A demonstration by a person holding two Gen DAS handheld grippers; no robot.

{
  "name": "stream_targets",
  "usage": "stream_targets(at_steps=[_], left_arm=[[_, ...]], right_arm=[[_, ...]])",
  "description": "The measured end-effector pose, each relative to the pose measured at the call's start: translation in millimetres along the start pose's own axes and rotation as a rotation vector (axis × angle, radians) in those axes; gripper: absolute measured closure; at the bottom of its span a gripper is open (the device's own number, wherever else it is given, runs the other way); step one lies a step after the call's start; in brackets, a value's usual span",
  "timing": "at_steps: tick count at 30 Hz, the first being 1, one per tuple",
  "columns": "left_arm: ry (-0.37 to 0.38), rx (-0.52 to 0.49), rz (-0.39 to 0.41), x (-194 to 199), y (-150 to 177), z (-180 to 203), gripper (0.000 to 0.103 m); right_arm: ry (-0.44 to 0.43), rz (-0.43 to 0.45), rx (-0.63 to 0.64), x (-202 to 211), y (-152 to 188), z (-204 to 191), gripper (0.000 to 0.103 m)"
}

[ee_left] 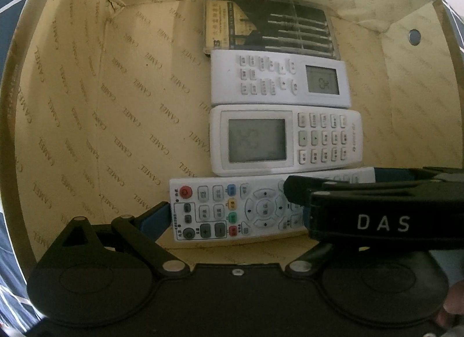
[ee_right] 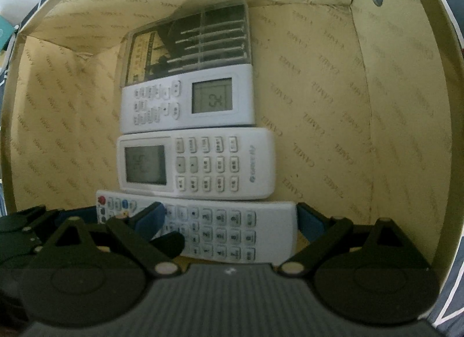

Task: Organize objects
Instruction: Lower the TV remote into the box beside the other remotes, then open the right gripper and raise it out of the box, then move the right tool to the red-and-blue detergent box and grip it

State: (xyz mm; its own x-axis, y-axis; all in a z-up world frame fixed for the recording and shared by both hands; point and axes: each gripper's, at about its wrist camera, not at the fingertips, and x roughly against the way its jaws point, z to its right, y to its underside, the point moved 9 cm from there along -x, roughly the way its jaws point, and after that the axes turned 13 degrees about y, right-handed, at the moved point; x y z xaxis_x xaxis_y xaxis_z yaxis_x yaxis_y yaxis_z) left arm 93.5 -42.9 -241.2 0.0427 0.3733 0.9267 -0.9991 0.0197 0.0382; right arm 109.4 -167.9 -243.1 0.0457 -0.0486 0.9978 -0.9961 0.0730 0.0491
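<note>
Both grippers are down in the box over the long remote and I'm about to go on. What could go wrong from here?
1. The left gripper and right gripper, both open, crowd the long remote; they may collide.
2. The middle remote overlaps its far edge, so lifting may drag it.
3. The box wall is close; a finger could catch the cardboard.

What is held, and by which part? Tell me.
Cannot be told. Both stand open over the TV remote: the left gripper has a finger at its red-button end, the right gripper a finger at the opposite end. Contact is unclear.
</note>
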Motion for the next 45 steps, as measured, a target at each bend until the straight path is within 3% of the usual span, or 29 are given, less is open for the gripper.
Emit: stream_targets(at_steps=[10,27,36,45], left_arm=[[0.002,0.013,0.051,15,15,-2,0.004],[-0.027,-0.047,0.274,98,31,38,0.0],[-0.037,-0.129,0.313,106,46,84,0.0],[-0.034,-0.155,0.335,93,47,150,0.0]], right_arm=[[0.004,0.039,-0.011,12,0,2,0.007],[-0.071,0.286,0.013,106,15,5,0.004],[-0.071,0.378,-0.034,143,36,51,0.0],[-0.047,0.404,-0.069,158,50,130,0.0]])
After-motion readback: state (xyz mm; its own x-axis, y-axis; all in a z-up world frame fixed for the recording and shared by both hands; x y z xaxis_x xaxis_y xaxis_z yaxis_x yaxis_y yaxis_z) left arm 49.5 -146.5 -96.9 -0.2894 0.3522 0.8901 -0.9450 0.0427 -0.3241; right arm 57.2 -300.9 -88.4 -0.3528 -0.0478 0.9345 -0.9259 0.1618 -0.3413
